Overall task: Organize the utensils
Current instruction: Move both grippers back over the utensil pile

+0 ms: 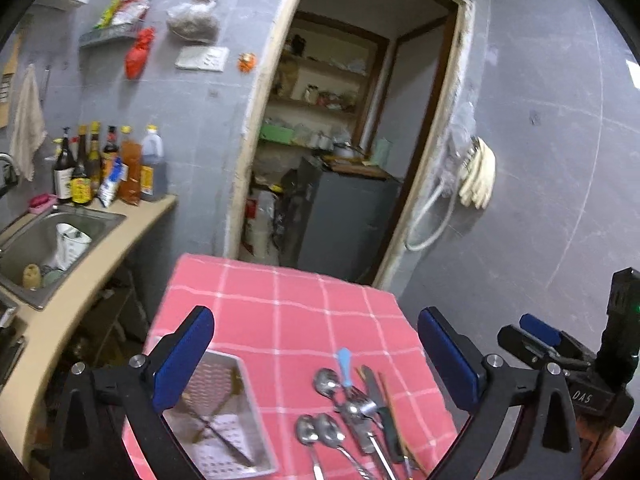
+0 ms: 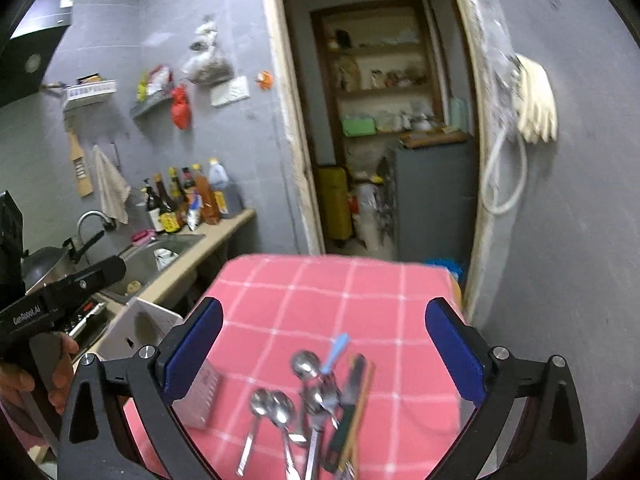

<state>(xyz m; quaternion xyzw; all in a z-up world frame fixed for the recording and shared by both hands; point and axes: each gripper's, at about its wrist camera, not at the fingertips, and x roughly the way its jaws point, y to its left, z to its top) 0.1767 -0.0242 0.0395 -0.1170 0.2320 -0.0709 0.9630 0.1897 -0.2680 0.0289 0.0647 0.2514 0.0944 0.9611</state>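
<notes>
Both tongs, left tongs [image 1: 316, 364] and right tongs [image 2: 324, 354], are spread wide and empty above the pink checked surface [image 1: 280, 304]. Its far edge lies at twelve o'clock. Shiny utensils [image 1: 352, 412] are heaped near its right edge, with the perforated tray [image 1: 224, 420] at nine o'clock.

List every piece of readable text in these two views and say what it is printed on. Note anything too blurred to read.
"DAS": white letters on the black body of the right gripper, seen from the left wrist view.
"GenRobot.AI": white letters on the black body of the left gripper, seen from the right wrist view.
Labels on the sauce bottles: too small and blurred to read.
White wall plate: marks unreadable.
</notes>
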